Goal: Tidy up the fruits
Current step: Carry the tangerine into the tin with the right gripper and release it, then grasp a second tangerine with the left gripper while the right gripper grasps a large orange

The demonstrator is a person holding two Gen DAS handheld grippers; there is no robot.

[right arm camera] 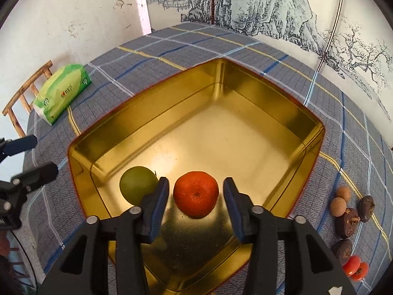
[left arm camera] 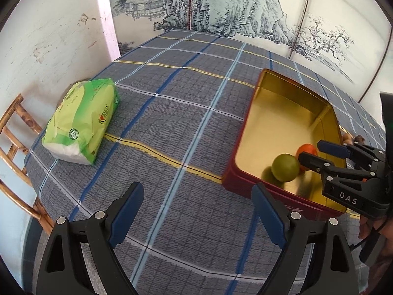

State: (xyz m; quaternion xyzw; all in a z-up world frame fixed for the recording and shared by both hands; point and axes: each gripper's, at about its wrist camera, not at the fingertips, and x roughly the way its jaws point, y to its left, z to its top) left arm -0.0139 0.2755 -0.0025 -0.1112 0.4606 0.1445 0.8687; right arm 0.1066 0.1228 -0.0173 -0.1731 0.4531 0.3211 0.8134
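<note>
Tangerine (right arm camera: pixel 195 193) sits in the gold tin (right arm camera: pixel 258 93), lower centre of frame, between the right tongs (right arm camera: pixel 196 204), whose pads seem just clear: released. Left tongs (left arm camera: pixel 196 216) gape empty over the bench (left arm camera: pixel 172 113).

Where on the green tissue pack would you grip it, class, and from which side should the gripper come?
Grip the tissue pack across its narrow width at the middle, coming from above. It lies flat on the tablecloth with open cloth along both long sides; its length is probably too great for the open left gripper.
</note>
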